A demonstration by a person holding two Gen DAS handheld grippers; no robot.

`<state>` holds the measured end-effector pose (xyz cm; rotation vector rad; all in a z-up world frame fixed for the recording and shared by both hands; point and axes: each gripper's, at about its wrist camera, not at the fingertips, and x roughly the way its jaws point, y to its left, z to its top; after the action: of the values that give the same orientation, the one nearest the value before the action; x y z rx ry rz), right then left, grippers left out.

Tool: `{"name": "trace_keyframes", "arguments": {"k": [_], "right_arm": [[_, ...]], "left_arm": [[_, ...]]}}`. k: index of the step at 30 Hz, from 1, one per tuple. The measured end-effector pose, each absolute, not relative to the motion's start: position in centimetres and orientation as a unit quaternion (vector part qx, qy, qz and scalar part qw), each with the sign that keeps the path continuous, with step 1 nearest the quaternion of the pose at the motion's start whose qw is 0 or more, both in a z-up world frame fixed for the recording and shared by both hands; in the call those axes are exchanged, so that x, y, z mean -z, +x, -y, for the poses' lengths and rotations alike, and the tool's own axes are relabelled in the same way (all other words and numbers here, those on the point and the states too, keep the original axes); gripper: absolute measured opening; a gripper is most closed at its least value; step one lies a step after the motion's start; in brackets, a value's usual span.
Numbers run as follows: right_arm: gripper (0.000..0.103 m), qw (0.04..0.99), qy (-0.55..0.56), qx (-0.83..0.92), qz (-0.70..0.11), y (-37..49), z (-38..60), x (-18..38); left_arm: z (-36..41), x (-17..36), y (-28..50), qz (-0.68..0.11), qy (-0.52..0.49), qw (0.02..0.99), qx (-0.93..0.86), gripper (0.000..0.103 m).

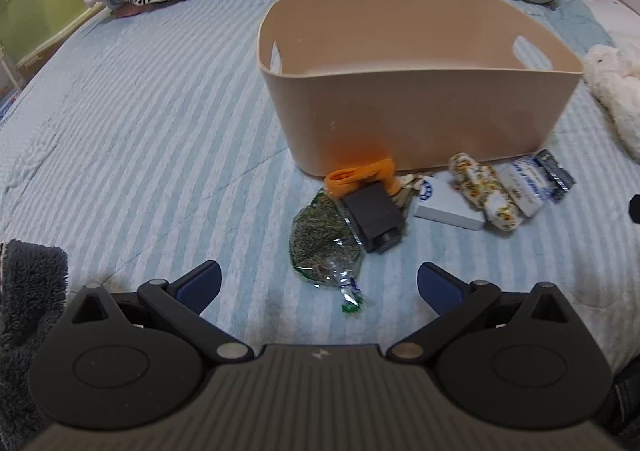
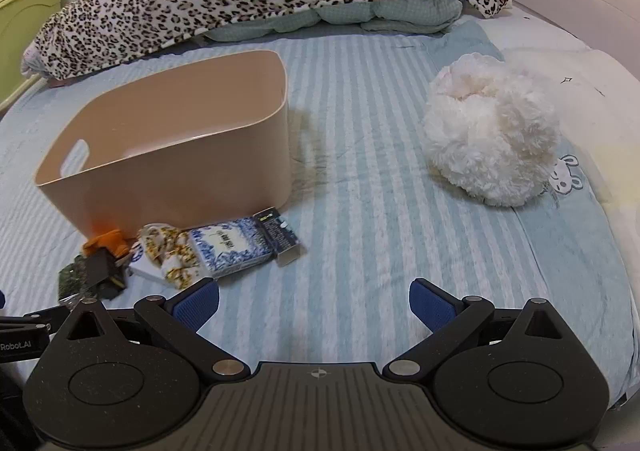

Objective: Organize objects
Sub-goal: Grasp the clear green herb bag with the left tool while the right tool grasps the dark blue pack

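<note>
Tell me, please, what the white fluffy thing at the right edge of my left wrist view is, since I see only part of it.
Observer: The right wrist view shows it whole: a round white plush toy lying on the striped bedsheet, apart from the beige bin.
Operator: Thank you. Is the right gripper holding anything?
Observer: No. The right gripper is open and empty over bare sheet.
Operator: What lies beyond the dark packet at my right edge?
Observer: Nothing close by; the dark packet is the last item in the row, with only sheet between it and the toy.
</note>
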<state>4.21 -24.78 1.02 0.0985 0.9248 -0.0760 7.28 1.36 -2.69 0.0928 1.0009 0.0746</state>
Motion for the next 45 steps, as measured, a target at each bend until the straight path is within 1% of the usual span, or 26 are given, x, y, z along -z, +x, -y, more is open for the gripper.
{"name": "trace_keyframes", "arguments": {"k": [10, 12, 14, 18, 23, 30, 33, 34, 35, 36, 38, 39, 41, 42, 43, 44, 45], "right_arm": [[0.103, 0.89, 0.027, 0.041, -0.454, 8.5, 24.2, 0.6], [0.101, 0.888, 0.024, 0.042, -0.457, 9.4, 24.0, 1.2], [0.097, 0.884, 0.023, 0.044, -0.464, 10.2, 24.0, 2.0], [0.094, 0.877, 0.021, 0.05, -0.477, 11.6, 24.0, 3.4], [0.09, 0.873, 0.034, 0.041, -0.484, 12.9, 24.3, 4.8], [0.086, 0.871, 0.031, 0.035, -0.489, 14.5, 23.4, 6.2], [0.078, 0.873, 0.033, 0.033, -0.485, 14.9, 23.3, 6.6], [0.073, 0.873, 0.036, 0.031, -0.486, 14.9, 23.2, 6.6], [0.068, 0.873, 0.039, 0.029, -0.485, 14.9, 23.1, 6.6], [0.065, 0.874, 0.038, 0.025, -0.485, 14.8, 23.0, 6.5], [0.052, 0.875, 0.035, 0.016, -0.483, 14.7, 22.7, 6.4], [0.049, 0.874, 0.034, 0.012, -0.485, 14.6, 22.6, 6.4], [0.03, 0.871, 0.033, 0.009, -0.49, 14.4, 22.5, 6.4], [0.022, 0.869, 0.035, 0.008, -0.493, 14.4, 22.6, 6.5], [0.021, 0.868, 0.038, 0.009, -0.495, 14.2, 22.6, 6.6], [0.021, 0.869, 0.041, 0.008, -0.493, 14.1, 22.7, 6.5], [0.021, 0.869, 0.044, 0.009, -0.493, 13.9, 22.8, 6.5]], "left_arm": [[-3.1, 5.8, 9.9, -0.508, 0.062, 0.858, -0.038, 0.103], [-3.3, 6.4, 10.3, -0.511, 0.068, 0.856, -0.034, 0.103], [-3.8, 7.0, 10.9, -0.517, 0.069, 0.852, -0.036, 0.103], [-4.3, 8.1, 11.9, -0.531, 0.06, 0.845, -0.024, 0.103], [-4.3, 8.9, 12.8, -0.521, 0.069, 0.851, -0.012, 0.103], [-5.9, 9.8, 13.0, -0.523, 0.02, 0.852, 0.005, 0.103], [-6.0, 9.8, 12.7, -0.522, 0.02, 0.852, 0.01, 0.103], [-6.0, 9.8, 12.5, -0.52, 0.022, 0.854, 0.014, 0.101], [-6.0, 9.7, 12.2, -0.518, 0.022, 0.855, 0.018, 0.095], [-6.0, 9.5, 12.0, -0.516, 0.022, 0.856, 0.022, 0.092], [-5.8, 9.1, 11.4, -0.51, 0.029, 0.859, 0.028, 0.076], [-5.6, 8.9, 11.2, -0.507, 0.033, 0.861, 0.031, 0.073], [-5.4, 8.6, 10.6, -0.502, 0.038, 0.863, 0.037, 0.058], [-5.4, 8.5, 10.4, -0.501, 0.04, 0.864, 0.039, 0.056], [-5.4, 8.4, 10.1, -0.5, 0.04, 0.864, 0.039, 0.054], [-5.5, 8.3, 9.9, -0.5, 0.039, 0.864, 0.039, 0.049], [-5.7, 8.1, 9.7, -0.501, 0.033, 0.864, 0.038, 0.049]]}}
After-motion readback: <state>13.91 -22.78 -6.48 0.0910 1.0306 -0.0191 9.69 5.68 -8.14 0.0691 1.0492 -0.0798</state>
